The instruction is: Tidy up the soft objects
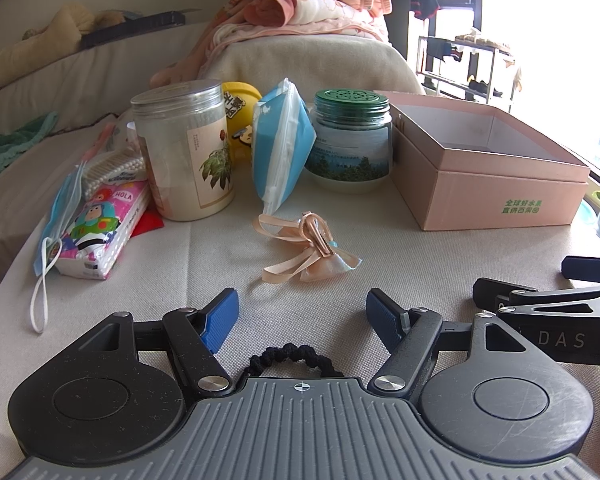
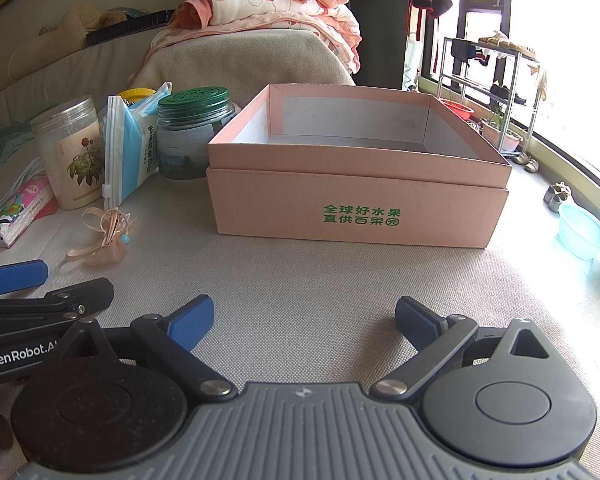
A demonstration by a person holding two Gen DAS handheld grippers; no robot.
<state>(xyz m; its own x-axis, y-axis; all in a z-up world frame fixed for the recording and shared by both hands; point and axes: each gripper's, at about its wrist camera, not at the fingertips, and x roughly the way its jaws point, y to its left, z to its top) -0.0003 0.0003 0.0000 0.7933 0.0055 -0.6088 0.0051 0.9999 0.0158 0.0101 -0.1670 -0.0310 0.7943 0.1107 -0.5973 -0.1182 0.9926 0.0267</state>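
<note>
Beige woven cloth [image 1: 340, 264] covers the work surface, with a sofa and a heap of pink bedding [image 1: 300, 4] behind and a bright window at the right; both claws sit low over the near edge, side by side. Left gripper [image 1: 302, 316]: jaws spread wide, nothing between the blue pads; right gripper [image 2: 304, 322]: likewise spread and empty. Nearest soft items: a black scrunchie [image 1: 296, 356] lying on the cloth directly under the left gripper, half hidden by the body, just behind the finger line; a peach ribbon bow [image 1: 308, 248] straight ahead of the left gripper, near, slightly right of centre. In the right wrist view the bow sits far off to the left, so the left hand is judged clearly better placed for it. Bow's long axis runs diagonally, from far-left ribbon loops to near-right satin tail; jaws closing left-right would cross it at the knot. Pink box [image 2: 356, 200], open-topped and apparently empty, stands squarely ahead of the right gripper, and to the right of the left one; probable destination. Other soft candidates at left: tissue pack [image 1: 100, 232], face mask [image 1: 56, 216], blue pouch [image 1: 282, 140] leaning between two jars.
</note>
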